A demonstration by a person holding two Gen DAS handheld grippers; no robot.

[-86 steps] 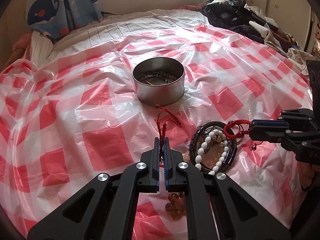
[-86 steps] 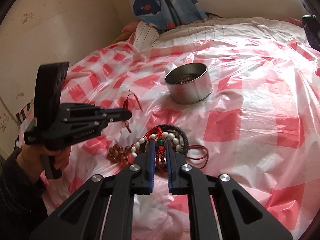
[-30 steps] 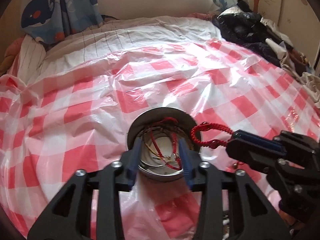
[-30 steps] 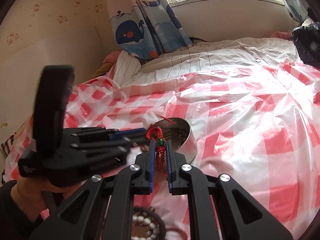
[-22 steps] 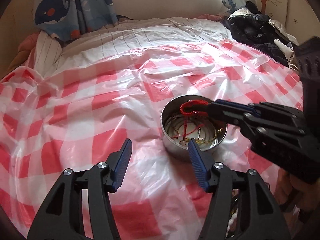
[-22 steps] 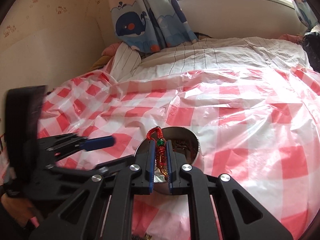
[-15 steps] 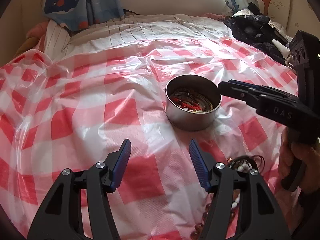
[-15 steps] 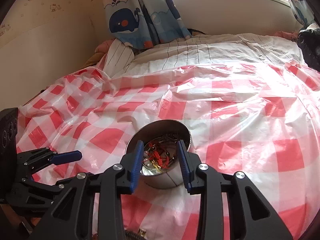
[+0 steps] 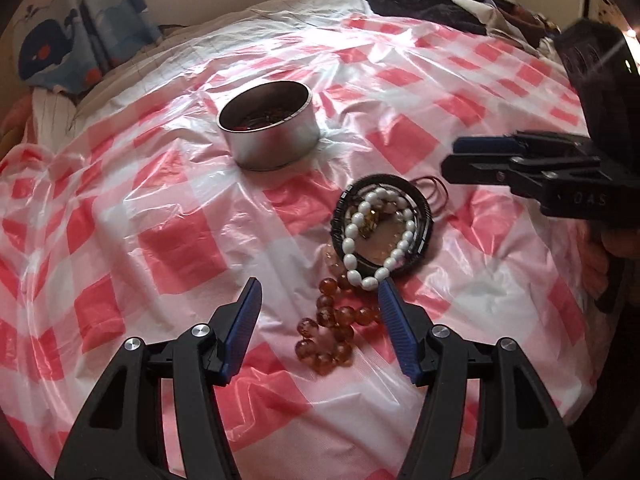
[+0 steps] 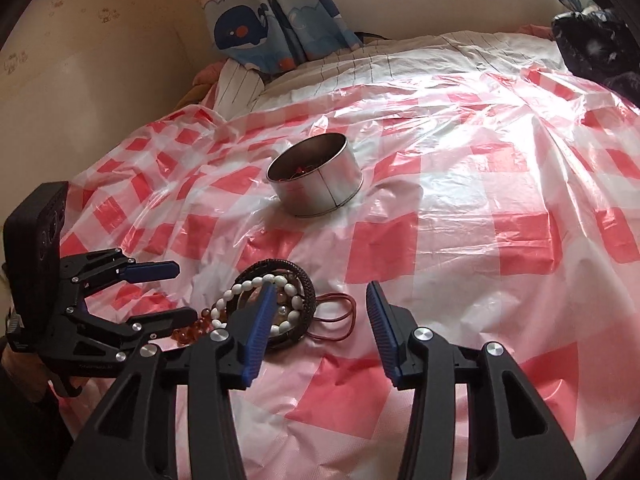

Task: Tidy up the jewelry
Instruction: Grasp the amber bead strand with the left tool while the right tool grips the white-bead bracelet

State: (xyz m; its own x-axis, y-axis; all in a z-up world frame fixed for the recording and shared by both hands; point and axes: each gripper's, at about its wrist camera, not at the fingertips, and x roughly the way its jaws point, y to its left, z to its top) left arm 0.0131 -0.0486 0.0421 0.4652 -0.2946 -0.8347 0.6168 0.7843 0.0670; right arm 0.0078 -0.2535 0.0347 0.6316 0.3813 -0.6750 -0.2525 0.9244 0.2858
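Left gripper [image 9: 318,296] hovers with jaws wide and empty over amber beads [image 9: 330,334]; right gripper [image 10: 318,300], jaws opening and empty, hangs above the bracelets [image 10: 280,300] near the tin [image 10: 316,182].

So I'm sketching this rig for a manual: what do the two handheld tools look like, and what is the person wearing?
Both tools are black plastic frames with cut-out openings, silver screw heads at the joints and ribbed blue pads on the two fingers. The left tool looks just like the right tool. Seen side-on, the right one shows pale letters on its body and a black block on top. A dark sleeve shows at the person's left wrist.
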